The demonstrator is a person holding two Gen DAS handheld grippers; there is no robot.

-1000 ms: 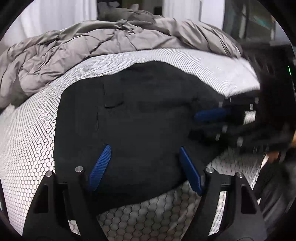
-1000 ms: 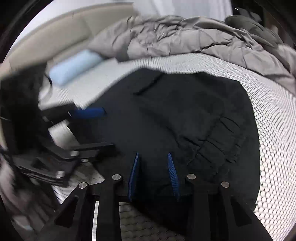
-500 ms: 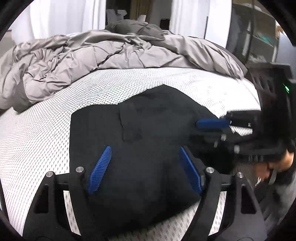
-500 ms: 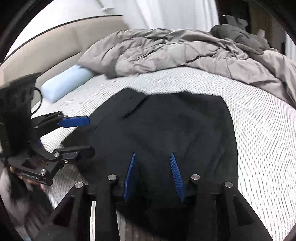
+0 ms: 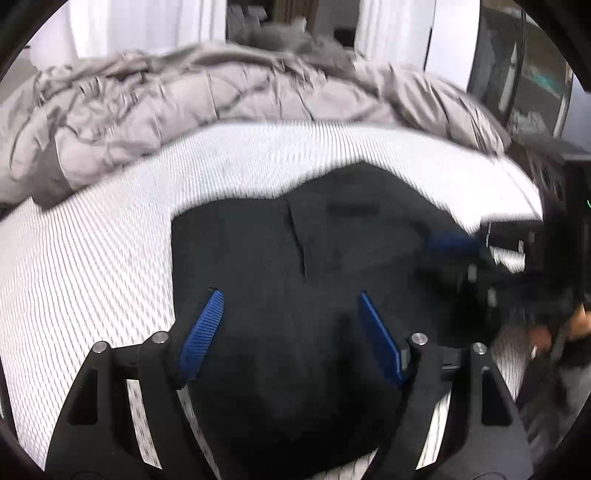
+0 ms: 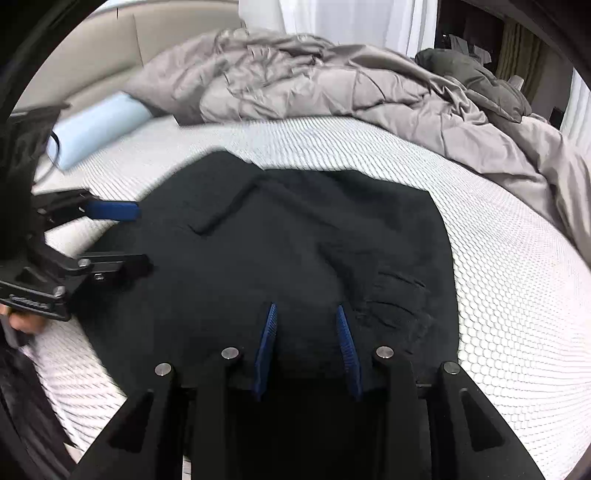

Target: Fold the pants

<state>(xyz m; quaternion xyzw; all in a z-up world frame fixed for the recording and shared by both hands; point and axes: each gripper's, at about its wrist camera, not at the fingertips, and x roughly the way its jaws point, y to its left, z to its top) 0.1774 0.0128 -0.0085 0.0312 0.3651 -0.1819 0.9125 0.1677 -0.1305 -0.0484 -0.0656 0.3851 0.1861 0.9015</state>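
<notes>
The black pants (image 5: 295, 273) lie folded in a compact bundle on the white mesh mattress (image 5: 110, 236); they also show in the right wrist view (image 6: 295, 243). My left gripper (image 5: 290, 314) hovers over the near edge of the bundle, jaws wide open and empty. My right gripper (image 6: 306, 325) is above the pants' near side, jaws partly open with nothing between them. The right gripper shows blurred at the right in the left wrist view (image 5: 465, 254). The left gripper shows at the left in the right wrist view (image 6: 110, 236), open.
A crumpled grey duvet (image 6: 332, 85) is heaped along the far side of the bed. A light blue pillow (image 6: 96, 125) lies by the beige headboard (image 6: 88, 62). White curtains (image 5: 122, 26) and dark shelving (image 5: 528, 74) stand beyond the bed.
Both grippers have drawn back and up from the pants, so the bundle looks smaller and more mattress shows. The pants have stayed in place.
</notes>
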